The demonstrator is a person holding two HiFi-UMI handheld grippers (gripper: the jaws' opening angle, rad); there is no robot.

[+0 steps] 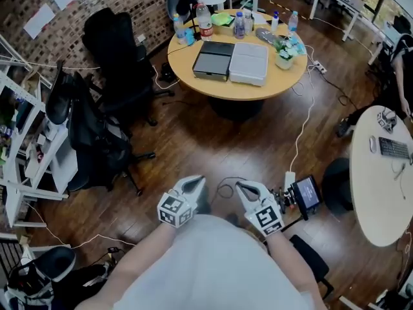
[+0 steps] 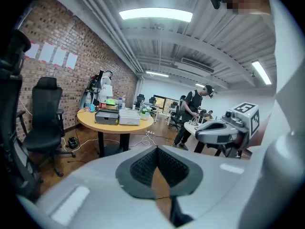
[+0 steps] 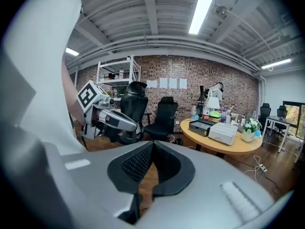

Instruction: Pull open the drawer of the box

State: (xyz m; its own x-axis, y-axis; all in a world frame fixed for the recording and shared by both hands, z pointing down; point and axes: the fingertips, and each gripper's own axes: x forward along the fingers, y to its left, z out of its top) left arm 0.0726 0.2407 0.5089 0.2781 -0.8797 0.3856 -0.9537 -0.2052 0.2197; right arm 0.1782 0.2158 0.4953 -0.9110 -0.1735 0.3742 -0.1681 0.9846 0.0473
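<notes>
Two flat boxes lie side by side on the round wooden table (image 1: 193, 79): a dark grey box (image 1: 213, 59) and a light grey box (image 1: 250, 63). Both are far from me, across open wooden floor. The left gripper view shows them as the dark box (image 2: 106, 117) and the light box (image 2: 129, 117); the right gripper view as the dark box (image 3: 202, 126) and the light box (image 3: 223, 132). My left gripper (image 1: 197, 182) and right gripper (image 1: 240, 186) are held close to the person's body, both shut and empty. Neither is touching anything.
Black office chairs (image 1: 116, 50) stand left of the table, and a white shelf (image 1: 26, 147) lines the left wall. Bottles (image 1: 204, 22) and a potted plant (image 1: 284, 55) sit on the table. Cables (image 1: 303, 128) cross the floor. A small screen on a stand (image 1: 304, 194) is at the right. A person (image 2: 190, 116) stands at a far desk.
</notes>
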